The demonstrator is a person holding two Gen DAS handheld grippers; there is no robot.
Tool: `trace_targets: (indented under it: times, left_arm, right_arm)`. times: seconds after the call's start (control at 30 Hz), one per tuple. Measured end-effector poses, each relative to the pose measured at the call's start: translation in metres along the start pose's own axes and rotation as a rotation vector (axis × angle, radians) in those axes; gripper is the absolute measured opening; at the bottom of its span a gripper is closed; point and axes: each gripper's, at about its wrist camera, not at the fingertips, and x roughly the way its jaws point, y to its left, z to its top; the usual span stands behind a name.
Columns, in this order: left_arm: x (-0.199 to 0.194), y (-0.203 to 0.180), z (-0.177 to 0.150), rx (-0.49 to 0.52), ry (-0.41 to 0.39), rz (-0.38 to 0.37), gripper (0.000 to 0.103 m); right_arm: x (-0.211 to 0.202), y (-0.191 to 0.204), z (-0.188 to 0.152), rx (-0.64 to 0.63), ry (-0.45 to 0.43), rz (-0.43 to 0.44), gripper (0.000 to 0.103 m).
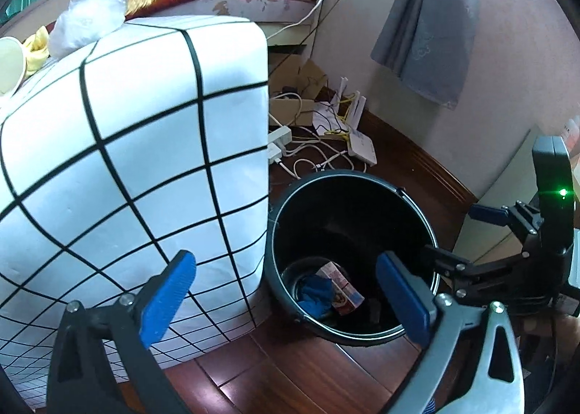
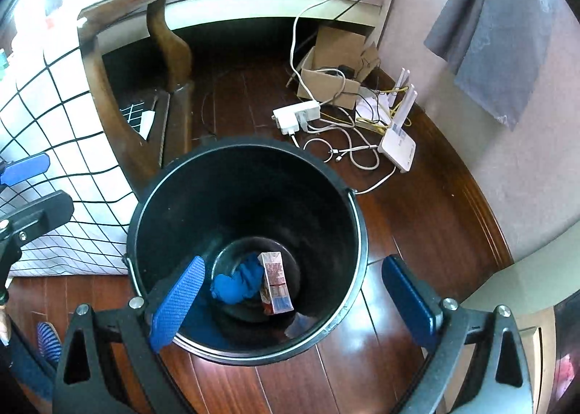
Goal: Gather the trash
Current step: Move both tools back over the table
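A black bucket [image 2: 250,251] stands on the dark wooden floor [image 2: 417,232], just beside a table with a white cloth with black squares [image 1: 145,142]. Down at the bottom of the bucket lie two bits of trash, touching each other: a crumpled blue cloth [image 2: 237,281] on the left and a small pink and red carton [image 2: 276,281] on the right. The right gripper [image 2: 293,299] hangs over the bucket and looks down into it. Its blue fingers [image 2: 177,301] are spread wide and nothing is between them. The left gripper [image 1: 286,299] is at the near edge of the bucket, by the cloth. Its blue fingers [image 1: 402,298] are spread wide too, and it has nothing in it. On top of the table, at the far left, sit a crinkly clear plastic bag [image 1: 87,20] and a paper cup [image 1: 11,64]. Far behind the bucket, by the wall, a white router [image 2: 397,149], a white power strip [image 2: 297,116] with tangled cords, and an open cardboard box [image 2: 337,66] lie on the floor. A grey cloth [image 2: 500,26] hangs on the wall on the right.
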Motion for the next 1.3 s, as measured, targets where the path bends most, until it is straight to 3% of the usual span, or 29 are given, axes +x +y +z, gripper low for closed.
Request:
trace_targets:
  times: [0.33, 0.6, 0.93, 1.3]
  left_arm:
    - [-0.033, 0.000, 0.014, 0.027, -0.053, 0.066, 0.100]
    - [-0.091, 0.016, 0.038, -0.010, -0.180, 0.151, 0.101]
    - [-0.136, 0.069, 0.049, -0.091, -0.296, 0.329, 0.101]
    - [-0.160, 0.129, 0.035, -0.221, -0.351, 0.484, 0.101]
  right_arm:
    - [-0.034, 0.009, 0.019, 0.020, -0.081, 0.023, 0.100]
    - [-0.079, 0.012, 0.048, 0.083, -0.220, 0.067, 0.103]
    - [-0.108, 0.061, 0.079, 0.012, -0.326, 0.132, 0.103]
    - [-0.128, 0.118, 0.111, -0.046, -0.399, 0.197, 0.103]
